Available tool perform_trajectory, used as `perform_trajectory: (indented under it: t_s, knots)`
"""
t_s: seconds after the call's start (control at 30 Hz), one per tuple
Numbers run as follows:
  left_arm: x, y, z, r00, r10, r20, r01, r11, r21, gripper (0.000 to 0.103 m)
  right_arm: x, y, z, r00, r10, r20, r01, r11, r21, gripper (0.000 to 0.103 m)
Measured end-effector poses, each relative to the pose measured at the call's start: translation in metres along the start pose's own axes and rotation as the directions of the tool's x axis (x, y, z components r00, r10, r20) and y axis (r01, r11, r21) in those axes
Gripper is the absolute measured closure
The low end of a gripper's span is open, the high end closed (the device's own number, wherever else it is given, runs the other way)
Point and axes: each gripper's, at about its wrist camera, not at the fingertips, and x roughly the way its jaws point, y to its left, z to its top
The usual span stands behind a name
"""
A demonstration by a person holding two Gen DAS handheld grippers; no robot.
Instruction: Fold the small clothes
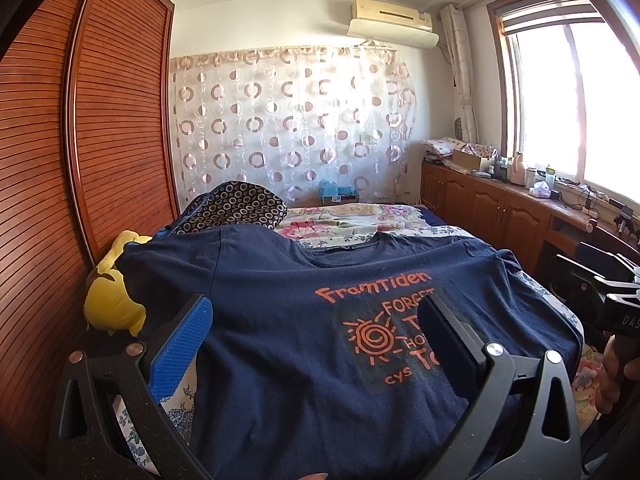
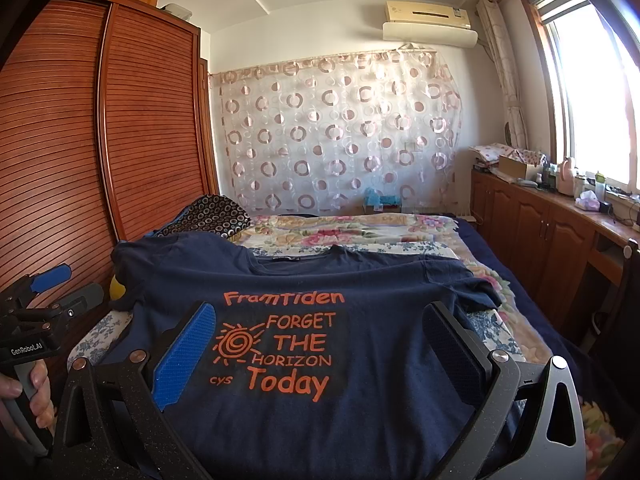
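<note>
Both grippers hover side by side over the near end of a navy cotton T-shirt with orange lettering (image 2: 304,344), which lies spread flat, print up, on the floral-covered bed (image 2: 360,232). The left gripper (image 1: 316,344) has its jaws spread wide and holds nothing; the right gripper (image 2: 316,344) is equally wide and empty (blue pad on one finger each). Only the right view shows the full print and the bare hand (image 2: 28,396) gripping the left handle; only the left view shows a yellow plush toy (image 1: 112,300) beside the louvred wooden wardrobe (image 1: 100,120).

wardrobe (image 2: 60,140) tight on left (yellow plush (image 1: 110,304) wedged), far bed (image 2: 360,228) open
</note>
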Motion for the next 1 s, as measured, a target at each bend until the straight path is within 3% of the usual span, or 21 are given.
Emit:
perform_trajectory:
  t_s: [1.0]
  knots:
    - [-0.0035,-0.0045,0.0037,1.0,0.003,0.007,-0.003,1.0,0.005,0.0,-0.0017,0.0016,-0.001,1.0,0.006,0.006,-0.006,1.0,-0.001,0.0]
